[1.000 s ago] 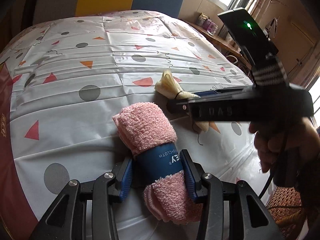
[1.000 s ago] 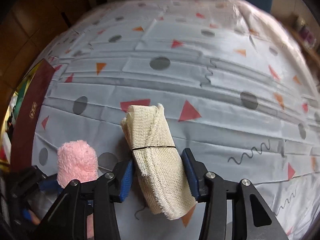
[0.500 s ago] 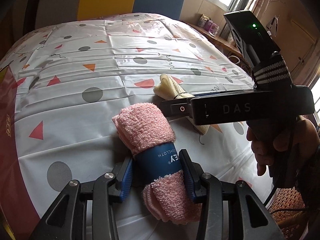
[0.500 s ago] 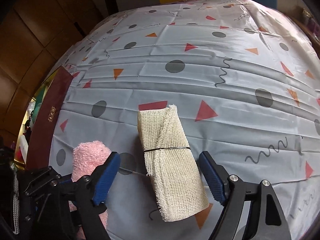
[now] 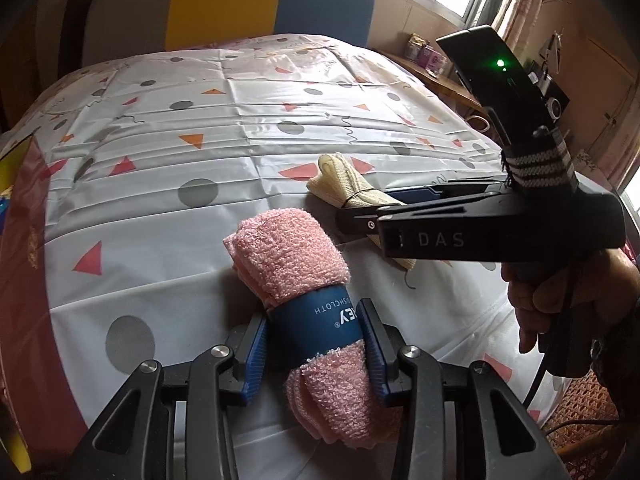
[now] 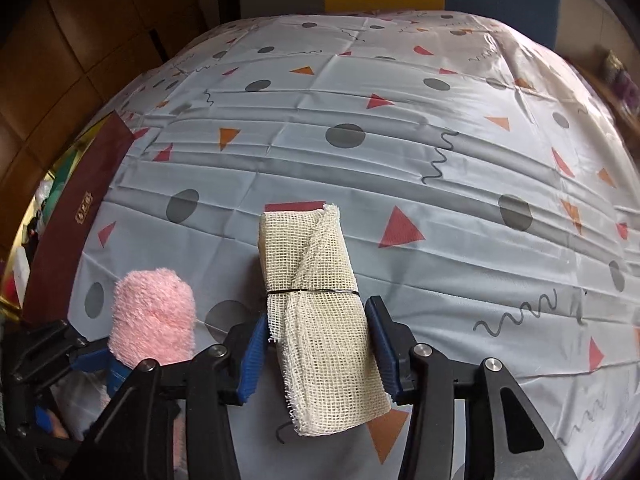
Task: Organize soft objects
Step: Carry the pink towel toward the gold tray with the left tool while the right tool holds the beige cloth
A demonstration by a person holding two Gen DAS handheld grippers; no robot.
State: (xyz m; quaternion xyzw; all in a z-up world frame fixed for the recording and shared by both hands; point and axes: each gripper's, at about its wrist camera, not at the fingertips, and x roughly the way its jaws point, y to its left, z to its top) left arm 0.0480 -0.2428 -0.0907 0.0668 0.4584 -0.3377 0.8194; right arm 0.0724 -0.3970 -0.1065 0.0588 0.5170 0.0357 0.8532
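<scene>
Pink terry, left wrist view: your left gripper (image 5: 316,352) has its blue pads pressed on both sides of the rolled pink washcloth (image 5: 288,256), right at its dark blue paper band (image 5: 320,320).
Washcloth position: it lies on the tablecloth (image 5: 160,216), one end pointing away from you, the other end sticking out toward the camera past the pads.
Right gripper, same view: it reaches in from the right (image 5: 400,204), its black body across the cream mesh cloth (image 5: 344,188); your hand (image 5: 560,300) holds the handle at the right edge.
Surroundings: a grey, yellow and blue panel (image 5: 224,4) stands past the far edge of the table; a wooden shelf with small jars (image 5: 424,56) sits under the window.

Cream mesh, right wrist view: your right gripper (image 6: 320,344) has just been closing, and the folded mesh cloth (image 6: 316,304) sits between the pads, which now touch its two sides.
Cloth details: a thin black band (image 6: 316,291) ties it round the middle; it lies flat on the tablecloth (image 6: 440,160), lengthwise away from you.
Neighbour: the pink washcloth (image 6: 154,316) is just beside it on the left, held in the left gripper (image 6: 100,360).
Table edge: a dark red strip (image 6: 76,216) runs along the left side.
</scene>
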